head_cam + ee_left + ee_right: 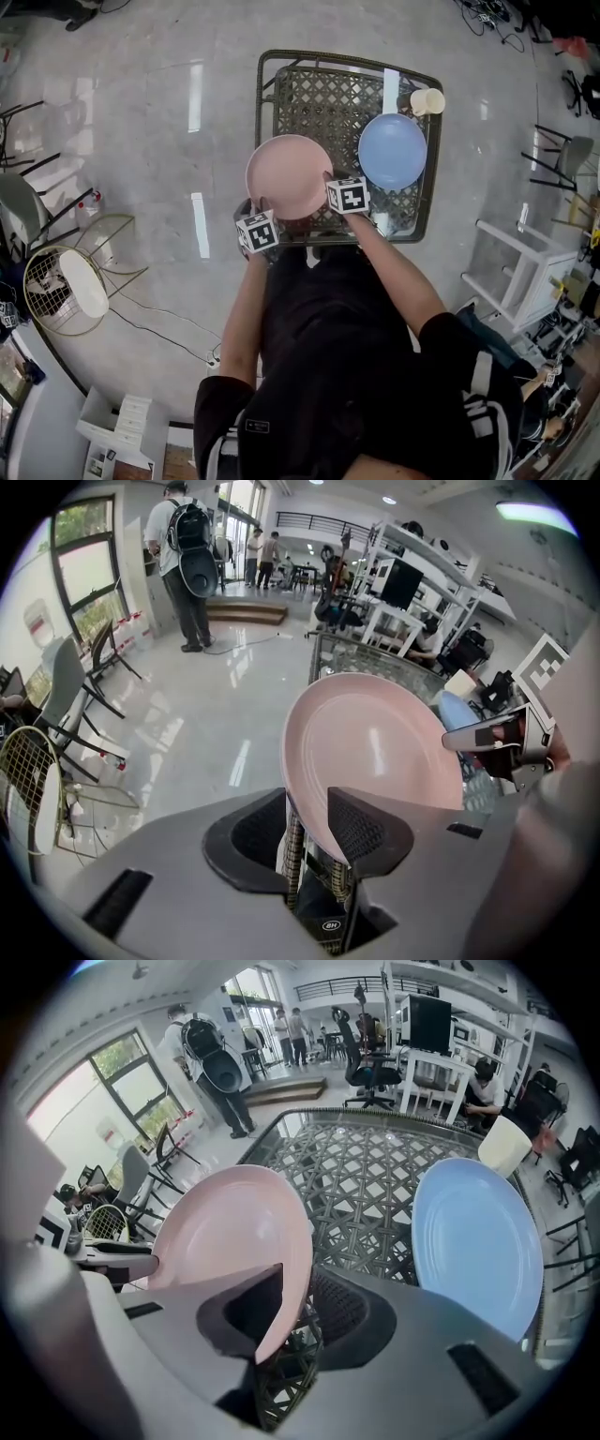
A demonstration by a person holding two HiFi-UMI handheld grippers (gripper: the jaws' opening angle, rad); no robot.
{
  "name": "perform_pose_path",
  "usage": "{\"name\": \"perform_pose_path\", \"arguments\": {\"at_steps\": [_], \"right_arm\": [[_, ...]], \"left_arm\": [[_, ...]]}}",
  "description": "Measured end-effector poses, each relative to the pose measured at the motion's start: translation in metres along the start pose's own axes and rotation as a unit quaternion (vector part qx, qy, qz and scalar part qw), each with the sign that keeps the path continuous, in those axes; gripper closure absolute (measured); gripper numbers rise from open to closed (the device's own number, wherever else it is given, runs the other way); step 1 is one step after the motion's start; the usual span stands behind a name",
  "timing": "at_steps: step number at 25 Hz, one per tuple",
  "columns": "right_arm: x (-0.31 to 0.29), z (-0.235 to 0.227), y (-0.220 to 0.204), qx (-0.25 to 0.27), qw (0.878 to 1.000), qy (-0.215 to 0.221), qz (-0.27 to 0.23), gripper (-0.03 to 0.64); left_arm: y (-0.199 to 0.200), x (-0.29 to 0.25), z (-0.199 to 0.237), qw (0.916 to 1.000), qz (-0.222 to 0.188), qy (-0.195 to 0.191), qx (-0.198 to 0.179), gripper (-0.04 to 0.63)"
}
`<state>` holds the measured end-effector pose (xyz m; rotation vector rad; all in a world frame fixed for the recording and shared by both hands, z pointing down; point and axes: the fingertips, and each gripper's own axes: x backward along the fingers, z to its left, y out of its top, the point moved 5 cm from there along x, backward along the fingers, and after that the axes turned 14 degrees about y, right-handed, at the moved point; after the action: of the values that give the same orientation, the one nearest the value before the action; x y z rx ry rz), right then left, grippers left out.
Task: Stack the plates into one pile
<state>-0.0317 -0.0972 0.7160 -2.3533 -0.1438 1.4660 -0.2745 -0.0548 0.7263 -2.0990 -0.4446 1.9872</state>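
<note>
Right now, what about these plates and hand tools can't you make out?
- Pink plate: resting on the table or lifted clear? Its underside shows in no view.
- Right tool: whether its pads press the plate's rim; the rim covers one pad in the right gripper view.
- Blue plate: mostly behind the right tool, left gripper view.
- Cup: contents too small, head view.

The table [366,1185] has a dark woven lattice top in a metal frame. A blue plate [478,1237] lies flat on it, ahead and right of the right gripper [300,1321]. A cream cup [504,1146] stands upright beyond that plate, near the far right corner.
</note>
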Motion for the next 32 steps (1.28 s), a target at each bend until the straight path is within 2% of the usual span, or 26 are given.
{"name": "perform_pose_path", "arguments": {"at_steps": [6, 10, 13, 16, 18, 25, 32], "right_arm": [[0.008, 0.003, 0.003, 0.003, 1.000, -0.004, -0.013, 0.503], [0.019, 0.002, 0.009, 0.002, 0.999, -0.003, -0.044, 0.503], [0.032, 0.005, 0.015, 0.019, 0.997, -0.003, -0.073, 0.514], [0.049, 0.009, 0.021, 0.038, 0.994, 0.001, -0.105, 0.561], [0.059, 0.011, 0.027, 0.050, 0.991, 0.009, -0.127, 0.589], [0.095, 0.014, 0.025, 0.081, 0.981, 0.047, -0.172, 0.606], [0.149, 0.002, 0.016, 0.104, 0.970, 0.074, -0.209, 0.606]], "left_arm": [[0.007, 0.009, 0.014, 0.9996, -0.014, 0.007, 0.025, 0.446], [0.012, 0.022, 0.020, 0.9980, -0.042, 0.015, 0.044, 0.446], [0.016, 0.043, 0.022, 0.9943, -0.082, 0.021, 0.064, 0.460], [0.022, 0.066, 0.019, 0.9857, -0.139, 0.016, 0.093, 0.542], [0.027, 0.078, 0.014, 0.9806, -0.165, 0.010, 0.105, 0.565], [0.041, 0.116, -0.023, 0.9692, -0.224, -0.022, 0.100, 0.580], [0.061, 0.163, -0.092, 0.9567, -0.277, -0.048, 0.076, 0.580]]}}
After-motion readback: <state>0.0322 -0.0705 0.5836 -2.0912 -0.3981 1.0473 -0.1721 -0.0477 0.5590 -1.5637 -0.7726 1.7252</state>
